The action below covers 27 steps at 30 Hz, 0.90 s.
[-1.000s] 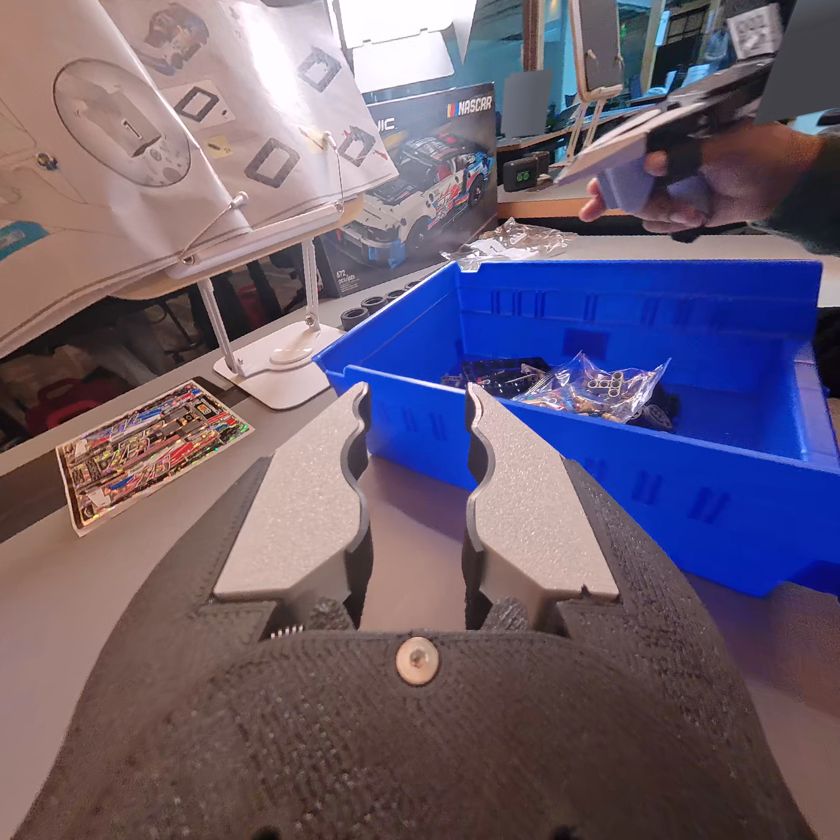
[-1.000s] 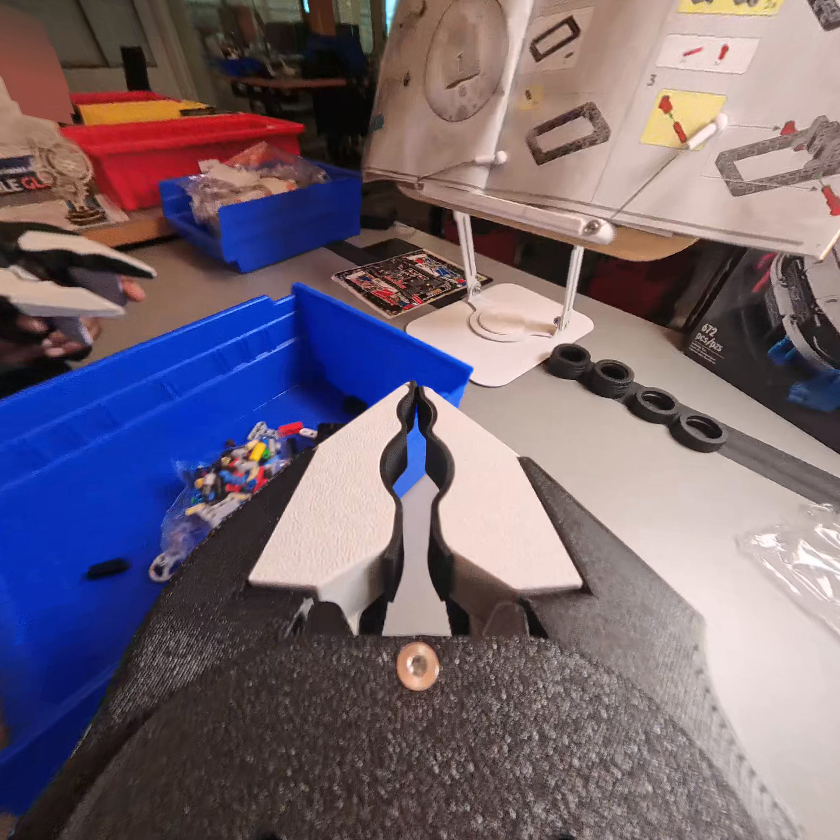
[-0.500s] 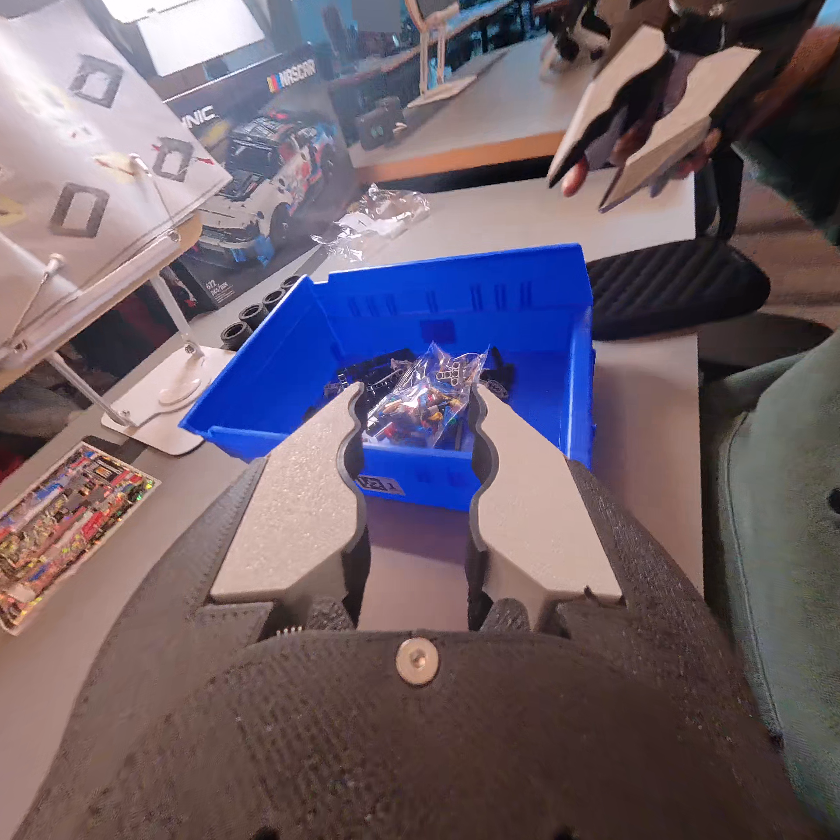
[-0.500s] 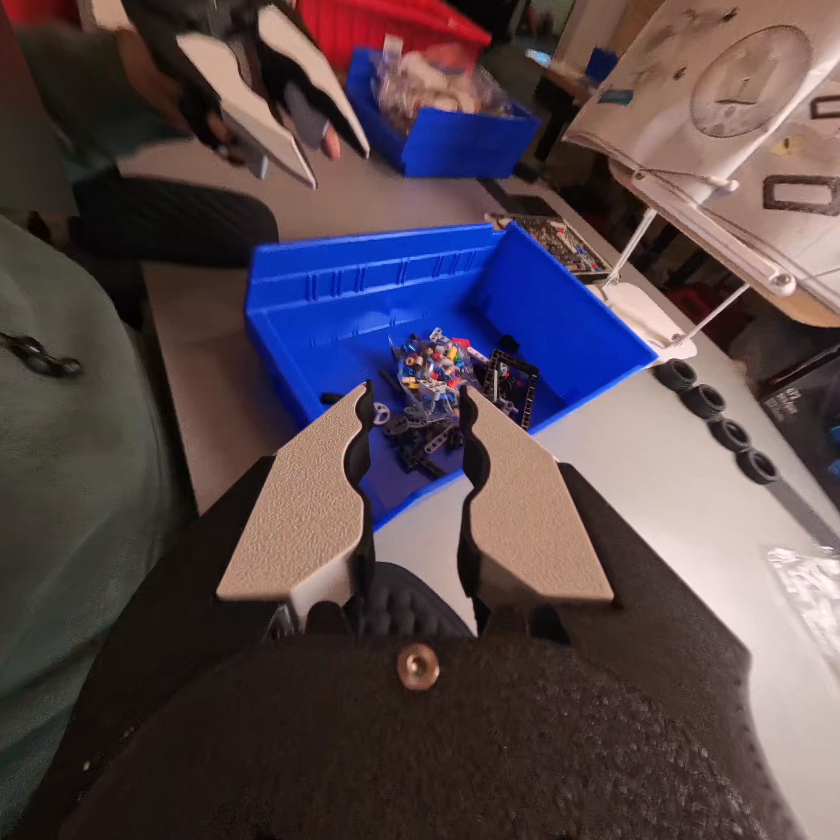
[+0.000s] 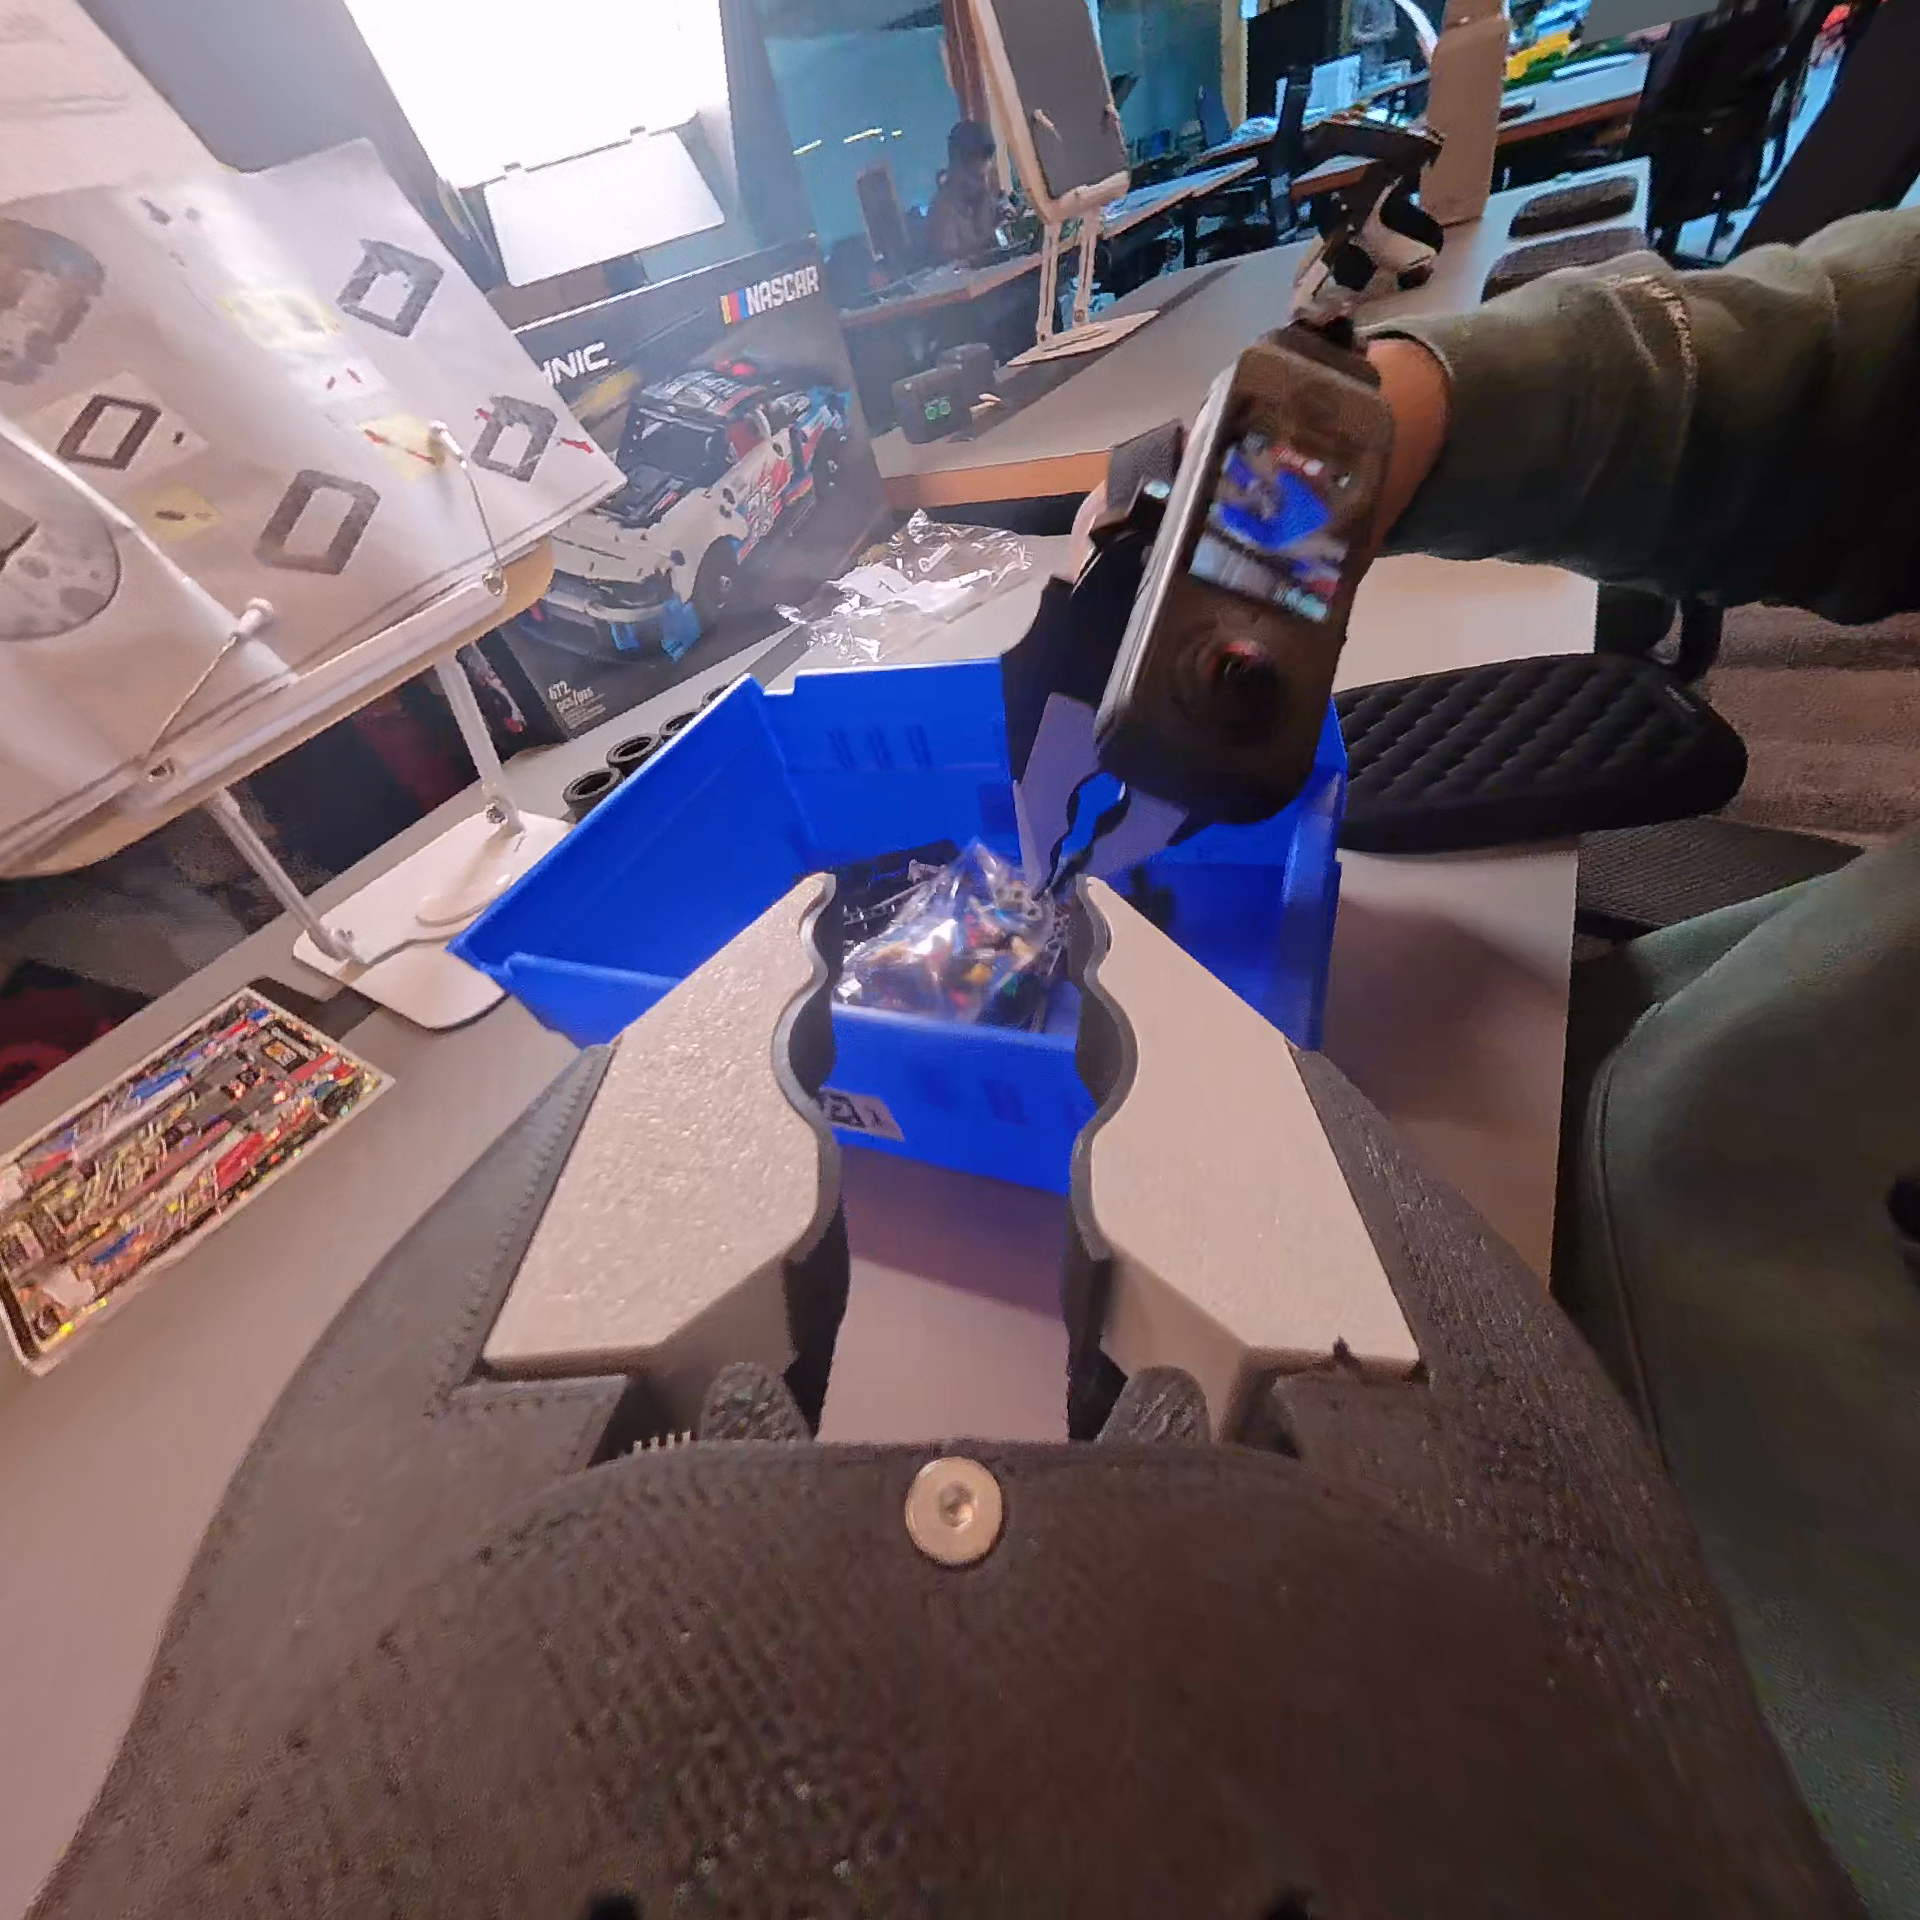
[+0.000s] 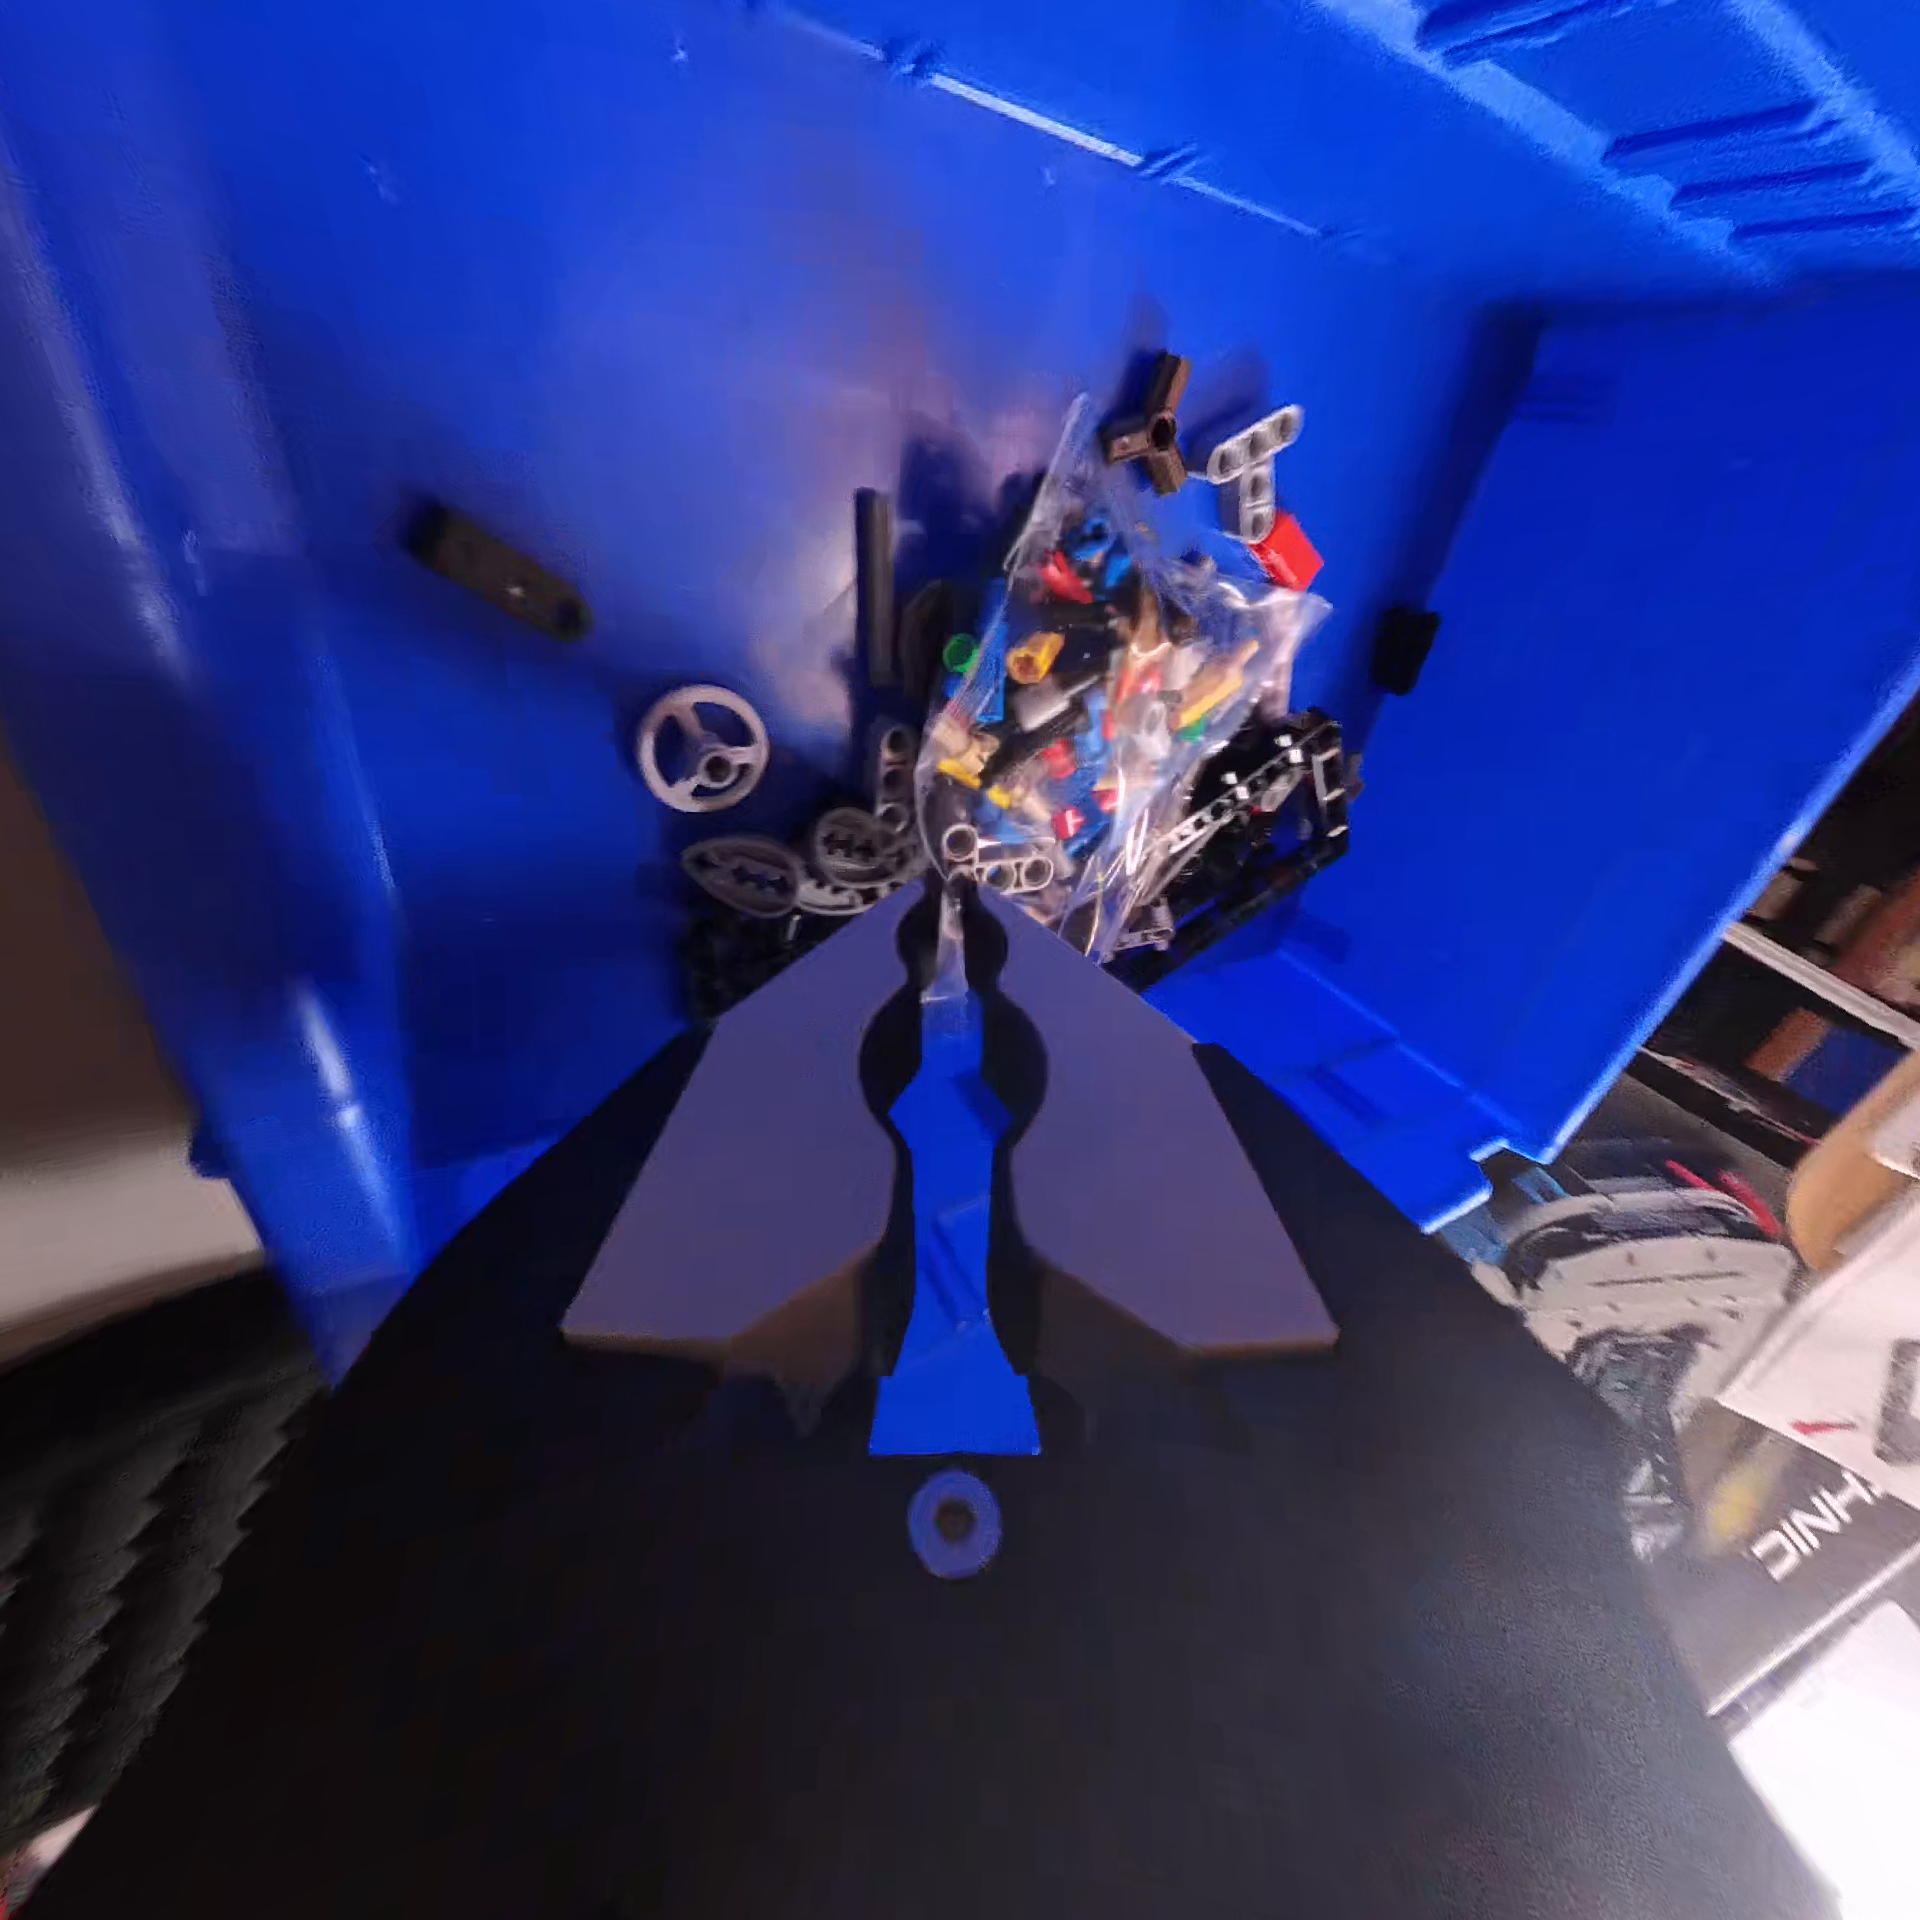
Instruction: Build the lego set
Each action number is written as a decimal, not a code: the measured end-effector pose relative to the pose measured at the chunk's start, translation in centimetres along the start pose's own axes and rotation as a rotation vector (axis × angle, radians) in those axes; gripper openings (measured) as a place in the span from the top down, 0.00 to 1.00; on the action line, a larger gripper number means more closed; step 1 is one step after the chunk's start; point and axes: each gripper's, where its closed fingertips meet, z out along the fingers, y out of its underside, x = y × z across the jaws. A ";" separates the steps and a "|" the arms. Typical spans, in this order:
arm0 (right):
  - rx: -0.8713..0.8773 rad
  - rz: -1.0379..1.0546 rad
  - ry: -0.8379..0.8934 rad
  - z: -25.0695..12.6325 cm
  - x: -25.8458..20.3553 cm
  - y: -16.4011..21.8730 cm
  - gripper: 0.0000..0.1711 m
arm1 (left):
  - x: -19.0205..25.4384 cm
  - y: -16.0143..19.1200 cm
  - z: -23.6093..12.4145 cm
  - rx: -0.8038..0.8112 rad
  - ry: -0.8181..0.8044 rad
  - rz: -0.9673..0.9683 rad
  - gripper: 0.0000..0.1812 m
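Down inside the blue bin, the right gripper is pinching the near edge of the clear bag of small lego parts, jaws nearly together with plastic film caught between the tips. Loose pieces are lying around the bag, including a grey wheel-shaped piece to its left. The left gripper is hovering on the near side of the bin, jaws standing wide apart and holding nothing.
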 end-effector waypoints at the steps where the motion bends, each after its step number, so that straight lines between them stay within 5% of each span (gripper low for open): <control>1: 0.029 0.018 0.026 -0.4 0.4 -0.2 1.00 | -0.3 0.3 -0.4 0.001 0.000 -0.017 0.77; 8: 0.523 0.477 0.273 -9.8 7.4 1.8 1.00 | -0.7 2.7 -0.8 -0.035 0.021 -0.092 0.76; 14: 0.827 0.944 0.382 -14.0 10.0 10.8 1.00 | -0.6 3.3 0.0 -0.047 0.006 -0.085 0.77; 18: 0.868 1.070 0.335 -12.5 8.0 15.0 1.00 | -0.8 3.3 0.4 -0.041 0.000 -0.095 0.77; 27: 0.932 1.152 0.203 -7.1 4.9 15.4 1.00 | -0.6 3.3 1.2 -0.030 -0.007 -0.082 0.77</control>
